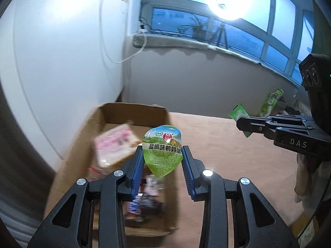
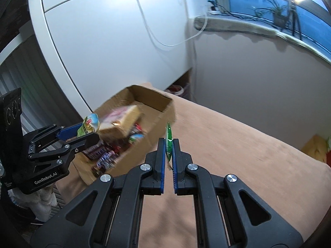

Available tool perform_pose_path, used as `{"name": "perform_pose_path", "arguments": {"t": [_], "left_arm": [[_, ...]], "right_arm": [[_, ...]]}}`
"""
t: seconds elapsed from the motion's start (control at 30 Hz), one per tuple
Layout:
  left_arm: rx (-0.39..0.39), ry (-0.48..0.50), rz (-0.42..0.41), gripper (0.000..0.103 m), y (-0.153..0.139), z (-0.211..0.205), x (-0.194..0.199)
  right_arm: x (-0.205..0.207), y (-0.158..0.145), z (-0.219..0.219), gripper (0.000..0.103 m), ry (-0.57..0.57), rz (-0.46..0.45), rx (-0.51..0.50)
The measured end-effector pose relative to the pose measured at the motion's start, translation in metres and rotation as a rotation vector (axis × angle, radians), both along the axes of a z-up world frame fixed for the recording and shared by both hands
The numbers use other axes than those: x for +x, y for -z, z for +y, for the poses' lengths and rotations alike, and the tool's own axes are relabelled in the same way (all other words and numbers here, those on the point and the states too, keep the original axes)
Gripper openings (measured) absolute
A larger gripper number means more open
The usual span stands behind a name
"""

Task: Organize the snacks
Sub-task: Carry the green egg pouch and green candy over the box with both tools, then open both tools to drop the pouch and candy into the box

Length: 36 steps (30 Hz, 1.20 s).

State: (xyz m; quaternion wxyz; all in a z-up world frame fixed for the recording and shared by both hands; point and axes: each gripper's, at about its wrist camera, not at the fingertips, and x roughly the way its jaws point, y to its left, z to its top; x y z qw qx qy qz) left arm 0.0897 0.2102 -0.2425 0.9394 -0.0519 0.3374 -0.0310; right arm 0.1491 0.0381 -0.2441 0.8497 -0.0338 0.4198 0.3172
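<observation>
We hold the left gripper (image 1: pixel 162 155) clamped on a green quail-egg pouch (image 1: pixel 162 149), the blue pads pinching only its lower sides, most of the pouch standing proud above the jaws; it hangs over the near right corner of the open cardboard box (image 1: pixel 115 111), which sits at 10 o'clock from the pouch in the left wrist view. The right gripper (image 2: pixel 169 150) is closed on a thin green sachet (image 2: pixel 169 138), seen edge-on, with the box rim at its 11 o'clock and bare brown table (image 2: pixel 248 155) beneath. The box already carries a pink packet (image 1: pixel 114 144) and dark wrappers (image 2: pixel 103 157), blurred. Risks as we judge them: the pouch is slick and tapered, so a shallow pinch may let it squirt out and land on the table rather than inside. The sachet is gripped by a narrow strip; it may twist or slide free. Both grippers crowd one box, so they may knock together. Release too near the right wall and either snack may catch the rim and tip outward.
</observation>
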Motion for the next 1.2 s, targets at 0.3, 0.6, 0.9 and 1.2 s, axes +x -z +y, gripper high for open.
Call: {"name": "perform_pose_path", "arguments": {"t": [0.3, 0.6, 0.9, 1.2], "left_arm": [[0.019, -0.056, 0.016, 0.034, 0.005, 0.04, 0.006], [0.021, -0.068, 0.067, 0.034, 0.021, 0.053, 0.012], [-0.001, -0.088, 0.101, 0.036, 0.028, 0.066, 0.022], [-0.007, -0.1, 0.108, 0.037, 0.03, 0.069, 0.022]], "right_arm": [[0.016, 0.007, 0.047, 0.005, -0.054, 0.014, 0.011], [0.027, 0.031, 0.097, 0.005, -0.121, 0.06, -0.036], [0.033, 0.033, 0.114, 0.005, -0.139, 0.052, -0.051], [0.035, 0.035, 0.112, 0.045, -0.126, 0.037, -0.039]]}}
